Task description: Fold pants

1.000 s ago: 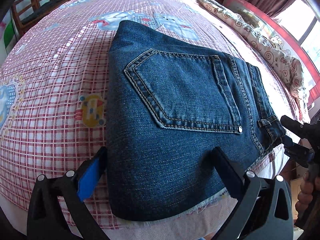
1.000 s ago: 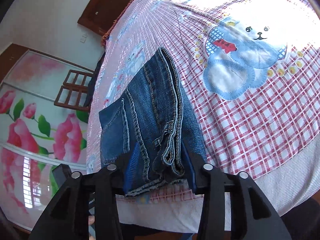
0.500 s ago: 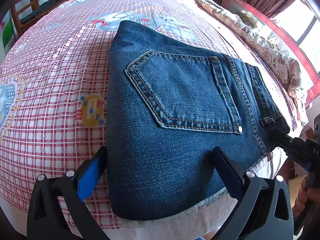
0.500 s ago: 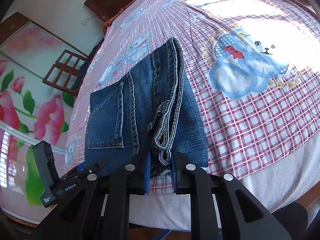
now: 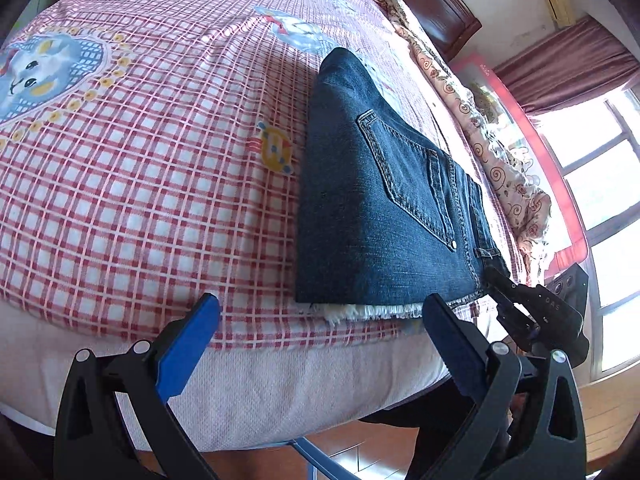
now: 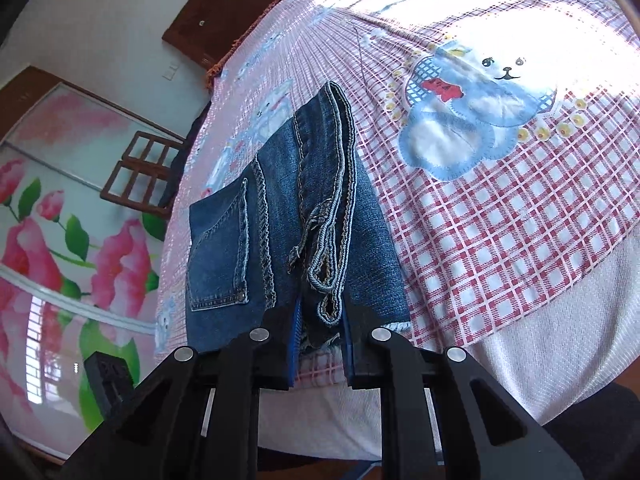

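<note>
Folded dark blue jeans (image 5: 372,216) lie on the pink checked bedsheet (image 5: 140,184), back pocket up, frayed hem at the bed's near edge. My left gripper (image 5: 320,328) is open and empty, drawn back off the jeans, below the hem at the bed's edge. My right gripper (image 6: 320,344) is narrowly closed around the near end of the jeans' waistband (image 6: 328,280); it also shows in the left wrist view (image 5: 516,304) at the jeans' right corner. The jeans show in the right wrist view (image 6: 248,248).
A floral quilt (image 5: 500,152) lies along the bed's far side near a window. A wooden chair (image 6: 140,172) stands beyond the bed by a flower-painted wall. The mattress side (image 5: 280,392) drops to a wooden floor.
My left gripper has pulled back and to the left, off the jeans. My right gripper's jaws have narrowed onto the waistband end.
</note>
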Tool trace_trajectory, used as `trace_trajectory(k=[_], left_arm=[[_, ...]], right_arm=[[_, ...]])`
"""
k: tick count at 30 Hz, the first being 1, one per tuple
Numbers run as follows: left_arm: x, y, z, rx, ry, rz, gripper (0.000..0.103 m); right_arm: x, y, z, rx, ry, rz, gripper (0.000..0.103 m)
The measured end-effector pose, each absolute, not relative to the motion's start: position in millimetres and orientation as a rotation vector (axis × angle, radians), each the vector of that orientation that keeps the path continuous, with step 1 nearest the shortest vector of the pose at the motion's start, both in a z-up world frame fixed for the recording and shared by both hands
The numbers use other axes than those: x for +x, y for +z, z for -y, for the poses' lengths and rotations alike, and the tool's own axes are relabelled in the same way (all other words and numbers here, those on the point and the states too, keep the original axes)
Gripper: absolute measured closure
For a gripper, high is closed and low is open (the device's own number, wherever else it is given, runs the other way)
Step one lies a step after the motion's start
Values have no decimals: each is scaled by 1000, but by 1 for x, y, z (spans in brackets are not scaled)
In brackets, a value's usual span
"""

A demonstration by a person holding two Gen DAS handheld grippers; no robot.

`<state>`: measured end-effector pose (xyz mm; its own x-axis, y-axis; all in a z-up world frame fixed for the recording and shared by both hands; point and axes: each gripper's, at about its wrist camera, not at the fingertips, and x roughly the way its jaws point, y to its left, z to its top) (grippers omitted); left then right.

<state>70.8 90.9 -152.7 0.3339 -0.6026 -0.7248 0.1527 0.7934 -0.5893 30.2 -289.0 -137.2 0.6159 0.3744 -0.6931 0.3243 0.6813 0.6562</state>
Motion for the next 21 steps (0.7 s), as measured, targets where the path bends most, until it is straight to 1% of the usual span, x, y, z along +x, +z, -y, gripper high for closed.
trace_trajectory(k=[2,7,9,14,16,18,21], left_arm=[[64,-155,-96,-481,-518,-1131,2],[64,-154,-104,-540,-510,-1139,2],[74,-150,-103,-645,-594,-1129,2],[90,-131,-81,-961,-913,-1025,2],[92,-134,-68,-1086,-994,-1031,2],[95,-141,-54,-1121,-1022,-1035,2],[102,-162,-47,-1176,-925,-1066,3]], right_arm=[[30,-157,294,916,46,-943,87],[19,-157,296,990,56,-927,84],[16,-164,301,1034,71,-916,84],[9,-171,308,1065,97,-891,84],[8,-171,308,1059,99,-896,84],[8,-168,306,1046,102,-899,84],[8,-168,306,1047,105,-897,84]])
